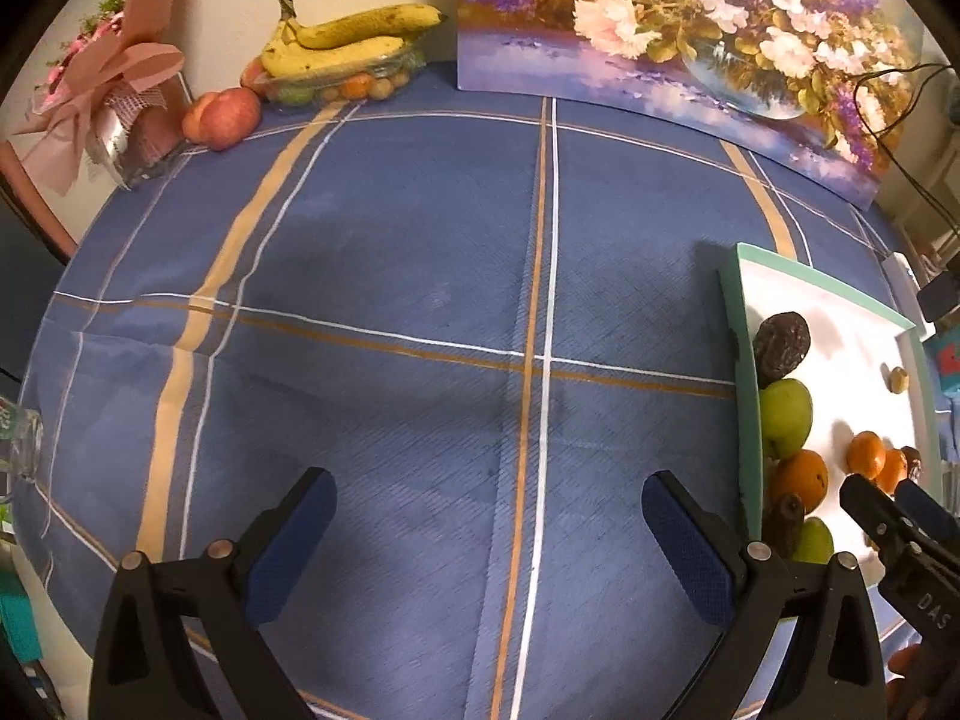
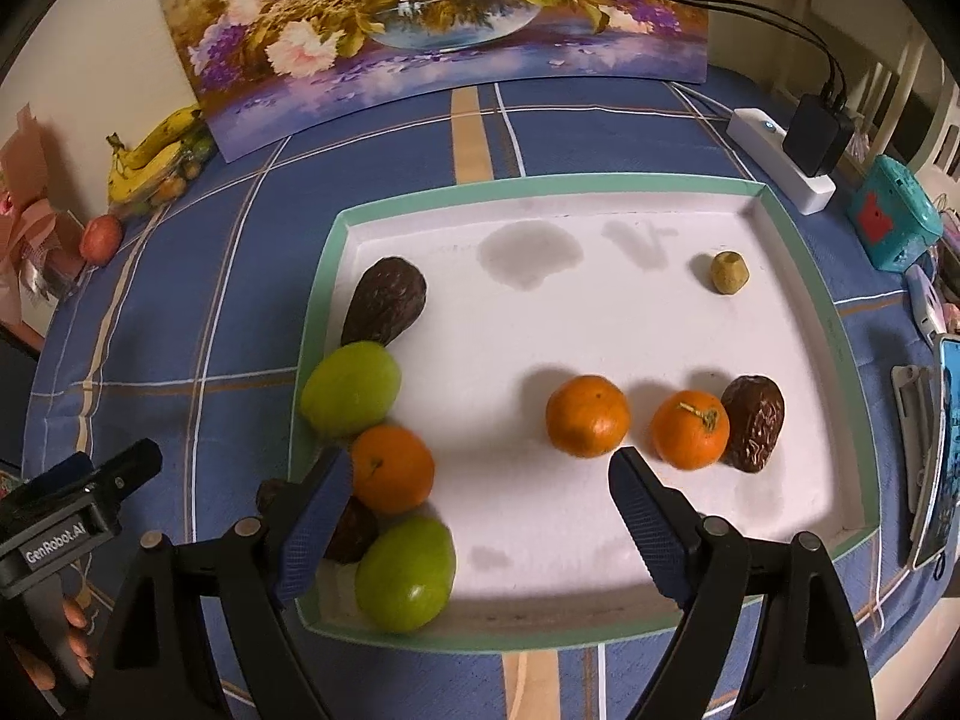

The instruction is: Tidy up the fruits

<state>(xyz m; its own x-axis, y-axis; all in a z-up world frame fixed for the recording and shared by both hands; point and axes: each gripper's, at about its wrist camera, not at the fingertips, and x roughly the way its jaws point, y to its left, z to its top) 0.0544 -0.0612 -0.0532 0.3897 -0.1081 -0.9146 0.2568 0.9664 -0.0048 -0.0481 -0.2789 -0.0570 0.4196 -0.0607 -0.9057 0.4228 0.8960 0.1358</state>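
Right gripper (image 2: 480, 501) hangs over the near part of a shallow white tray with a mint-green rim (image 2: 540, 183), jaws spread wide, nothing between the pads. The tray sits on the counter, which is covered with a blue plaid tablecloth (image 1: 390, 276). Along the tray's left edge, far to near: dark wrinkled avocado-shaped fruit (image 2: 385, 302), green round fruit (image 2: 351, 389), orange mandarin (image 2: 393, 469), small dark brown fruit (image 2: 351, 531) partly hidden behind the right gripper's left finger, second green fruit (image 2: 405, 573) at the near-left corner. In the middle of the tray lies a mandarin (image 2: 588, 416); just right of it a stemmed mandarin (image 2: 690, 429) touches a brown wrinkled date (image 2: 753, 423). Small yellowish stub of fruit (image 2: 729, 273) sits alone near the tray's far-right corner. Left gripper (image 1: 489, 546) hovers over bare tablecloth left of the tray, jaws also wide and empty. At the counter's far-left corner: yellow bananas (image 1: 354, 39) on a clear dish of small fruits, a red-orange peach (image 1: 222, 118) beside it on the cloth, and a pink wrapped bouquet (image 1: 108, 90). Flower painting (image 1: 690, 36) leans along the far edge. White power strip with black plug (image 2: 786, 159) and a teal box (image 2: 891, 219) sit along the right edge.
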